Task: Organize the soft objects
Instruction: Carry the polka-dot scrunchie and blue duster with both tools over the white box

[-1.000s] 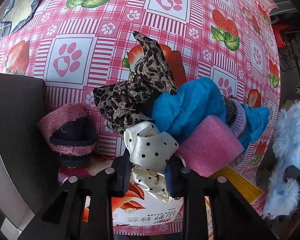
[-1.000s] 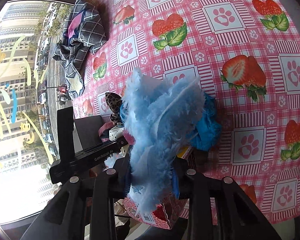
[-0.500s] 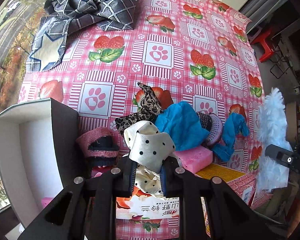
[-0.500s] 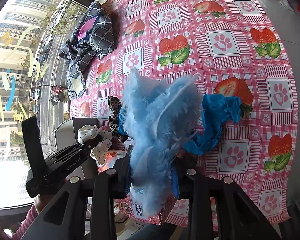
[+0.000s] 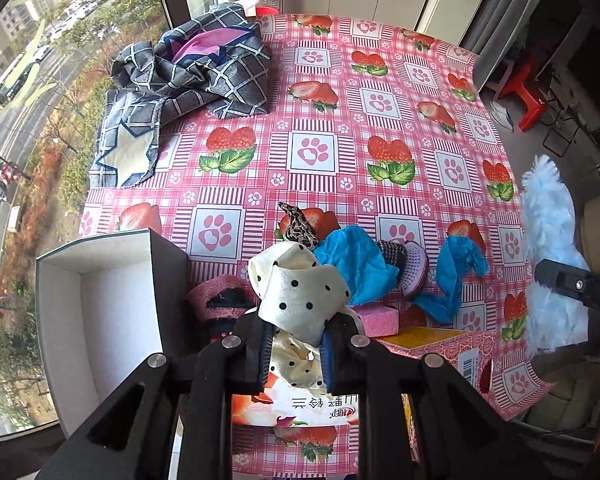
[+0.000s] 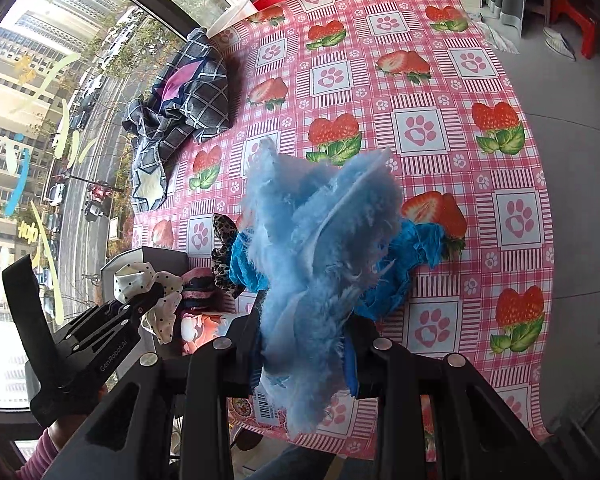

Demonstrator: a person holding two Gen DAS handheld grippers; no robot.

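My left gripper (image 5: 294,354) is shut on a cream polka-dot scrunchie (image 5: 300,290) and holds it high above the table; it also shows in the right wrist view (image 6: 156,292). My right gripper (image 6: 304,354) is shut on a fluffy light-blue cloth (image 6: 324,248), which also shows at the right in the left wrist view (image 5: 548,248). Below lie a leopard scrunchie (image 5: 298,226), blue cloths (image 5: 356,268), a pink sponge (image 5: 378,316) and a pink-rimmed dark sock (image 5: 222,304). An open white-lined box (image 5: 112,300) stands at the left.
A checked dark cloth (image 5: 192,76) lies at the table's far left. A printed carton (image 5: 312,404) and a pink-patterned box (image 5: 452,344) sit at the near edge. The strawberry tablecloth (image 5: 380,100) covers the table. A red stool (image 5: 528,88) stands beyond the right edge.
Both grippers have risen well above the table with their cloths. The pile and the box now look smaller and more of the table and window shows.
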